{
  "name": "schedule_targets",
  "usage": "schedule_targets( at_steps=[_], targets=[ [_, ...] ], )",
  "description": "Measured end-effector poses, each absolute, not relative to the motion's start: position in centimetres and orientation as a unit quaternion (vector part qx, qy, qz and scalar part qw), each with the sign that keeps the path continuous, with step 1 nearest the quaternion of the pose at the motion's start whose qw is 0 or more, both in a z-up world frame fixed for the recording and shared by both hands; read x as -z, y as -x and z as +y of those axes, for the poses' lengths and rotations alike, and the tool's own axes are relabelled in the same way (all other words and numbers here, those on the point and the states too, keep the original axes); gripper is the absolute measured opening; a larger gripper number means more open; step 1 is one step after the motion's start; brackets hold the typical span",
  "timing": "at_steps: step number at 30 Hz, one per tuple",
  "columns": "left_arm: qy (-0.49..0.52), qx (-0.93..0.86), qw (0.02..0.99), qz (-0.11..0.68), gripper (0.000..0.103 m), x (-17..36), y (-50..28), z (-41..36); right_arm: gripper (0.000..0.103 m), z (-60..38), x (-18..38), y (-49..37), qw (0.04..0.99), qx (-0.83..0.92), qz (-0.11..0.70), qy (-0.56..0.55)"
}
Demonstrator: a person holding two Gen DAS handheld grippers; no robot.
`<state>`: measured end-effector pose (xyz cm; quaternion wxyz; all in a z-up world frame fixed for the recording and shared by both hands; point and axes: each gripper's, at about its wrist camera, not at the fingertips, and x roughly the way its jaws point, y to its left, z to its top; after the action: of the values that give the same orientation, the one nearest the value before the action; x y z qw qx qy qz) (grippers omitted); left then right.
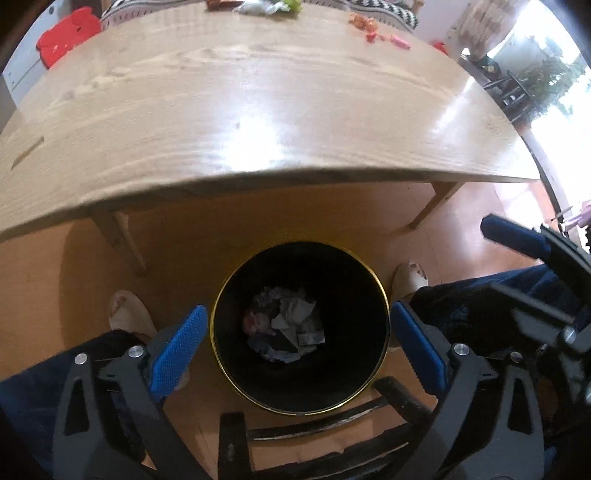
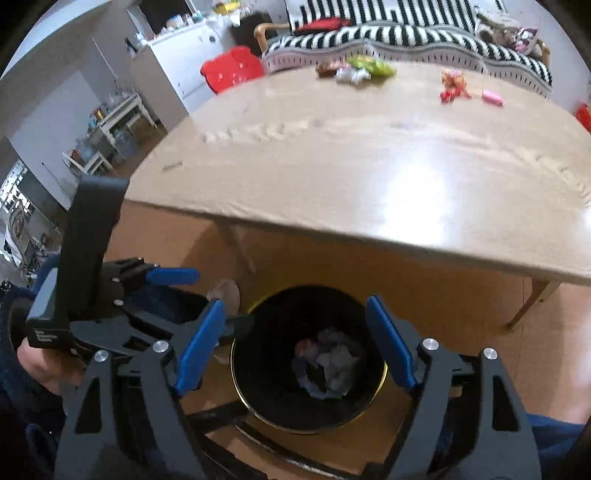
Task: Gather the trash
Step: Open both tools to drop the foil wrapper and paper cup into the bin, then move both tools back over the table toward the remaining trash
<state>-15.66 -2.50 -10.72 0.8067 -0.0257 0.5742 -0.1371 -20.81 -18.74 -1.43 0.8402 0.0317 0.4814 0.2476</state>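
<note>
Your left gripper (image 1: 297,341) spread wide above the bin (image 1: 369,391), your right gripper (image 2: 295,345) likewise apart, crumpled trash (image 1: 288,325) inside, 2 wrapper clusters (image 2: 354,70) on the table (image 2: 369,155).

Wooden table (image 2: 369,155), glossy top, pale legs, stands on an orange-brown floor (image 1: 303,218). Behind the table's far edge: sofa (image 2: 406,40) under a black-and-white striped cover, red cushion (image 2: 321,23) on it. Red chair (image 2: 231,68) just off the table's far left corner. White cabinet (image 2: 173,59) left of the table, cluttered white shelves (image 2: 110,125) further left.
</note>
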Motion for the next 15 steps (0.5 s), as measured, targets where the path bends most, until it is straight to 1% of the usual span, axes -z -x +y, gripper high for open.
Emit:
schedule_targets(
  at_steps=[5, 9, 12, 15],
  targets=[
    [0.023, 0.128, 0.822, 0.555, 0.096, 9.0, 14.9, -1.9, 0.080, -20.3, -1.2, 20.1, 0.865, -0.227, 0.446, -0.024],
    [0.001, 0.129, 0.840, 0.527, 0.096, 6.3, 12.3, -2.6, 0.081, -22.4, -3.9, 17.5, 0.888, -0.194, 0.417, -0.016],
    [-0.046, 0.127, 0.855, 0.501, 0.096, 4.4, 9.2, -4.2, 0.082, -25.0, -6.2, 14.3, 0.904, -0.155, 0.399, -0.020],
    [-0.065, 0.131, 0.866, 0.479, 0.096, 2.9, 4.9, -6.2, 0.085, -27.4, -7.6, 10.5, 0.916, -0.107, 0.386, -0.017]
  ],
)
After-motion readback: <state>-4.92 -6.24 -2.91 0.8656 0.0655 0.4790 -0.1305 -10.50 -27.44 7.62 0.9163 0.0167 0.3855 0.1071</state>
